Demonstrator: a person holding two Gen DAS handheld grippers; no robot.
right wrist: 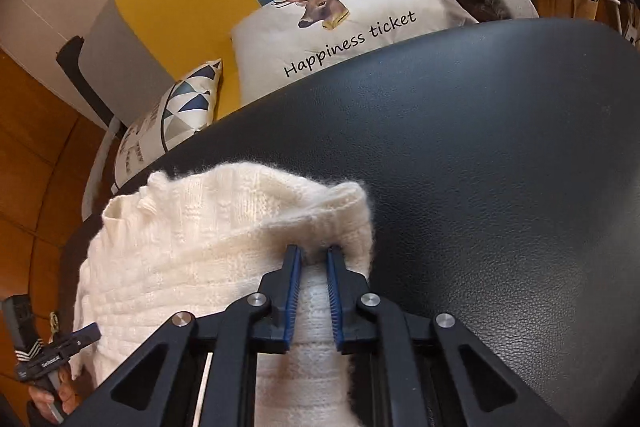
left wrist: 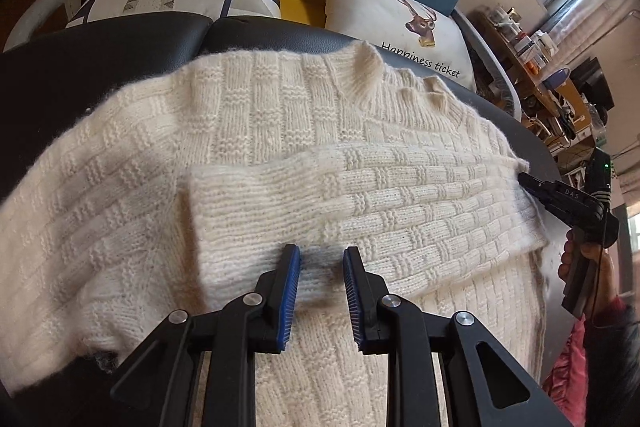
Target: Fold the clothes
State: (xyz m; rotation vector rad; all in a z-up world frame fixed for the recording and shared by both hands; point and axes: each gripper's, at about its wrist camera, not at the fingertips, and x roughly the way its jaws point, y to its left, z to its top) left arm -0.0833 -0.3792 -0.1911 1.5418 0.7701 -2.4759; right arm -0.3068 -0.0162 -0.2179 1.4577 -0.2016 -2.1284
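Two grippers are working one cream knit sweater [left wrist: 256, 131], which is lying spread over the black leather surface [right wrist: 480, 147] and filling most of the left wrist view, its neckline toward the upper middle of that frame near the deer cushion [left wrist: 404, 23]. One sleeve [left wrist: 360, 195] is lying folded across the body of the garment, running from centre frame out to the right edge. The left gripper [left wrist: 321, 255] is hovering at the lower middle over that sleeve with its blue-padded jaws standing a little apart, and no wool is visibly caught between them. The right gripper [right wrist: 315, 255], at the lower middle of its own view, is showing a narrow gap with a fluffy folded edge of the knit bunched between the jaws; it is reading as a pinch on the sweater's side. In the left wrist view that same tool is showing at the right edge, nose at the sleeve's shoulder end, a hand [left wrist: 576, 259] wrapped round its handle. The step, I judge, is squaring the sleeve fold before the body is folded over. Doing it well is meaning taking both layers in the pinch, keeping the knit low and flat rather than lifted, and pulling gently, since loose wool stretches and drags the layers beneath out of line.
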